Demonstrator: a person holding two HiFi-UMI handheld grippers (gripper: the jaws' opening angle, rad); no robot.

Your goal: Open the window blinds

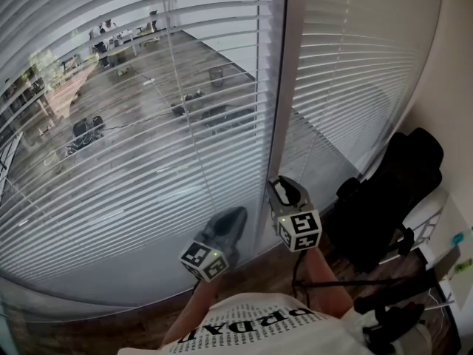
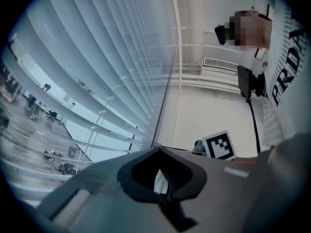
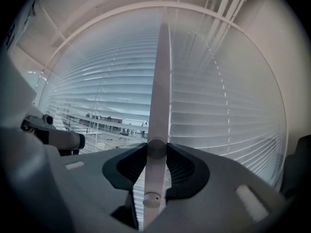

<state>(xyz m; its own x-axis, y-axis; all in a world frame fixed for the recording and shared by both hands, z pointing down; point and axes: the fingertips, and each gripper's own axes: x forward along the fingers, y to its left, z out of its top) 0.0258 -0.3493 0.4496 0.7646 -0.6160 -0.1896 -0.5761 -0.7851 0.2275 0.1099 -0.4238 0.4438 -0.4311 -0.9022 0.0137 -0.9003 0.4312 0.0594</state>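
Clamping our right claw (image 3: pixel 156 149) low on the blinds' (image 1: pixel 148 161) tilt wand (image 3: pixel 158 81), likely light, stiff and slick, we are holding the left claw (image 2: pixel 157 153) pinched shut beside it.

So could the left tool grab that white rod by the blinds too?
Probably not as things stand: the left tool looks shut on a thin cord of its own, and the right tool is clamped on the white rod. They sit side by side, so reach itself seems no problem.

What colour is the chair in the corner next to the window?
Black. The chair shows best in the head view, at the right.
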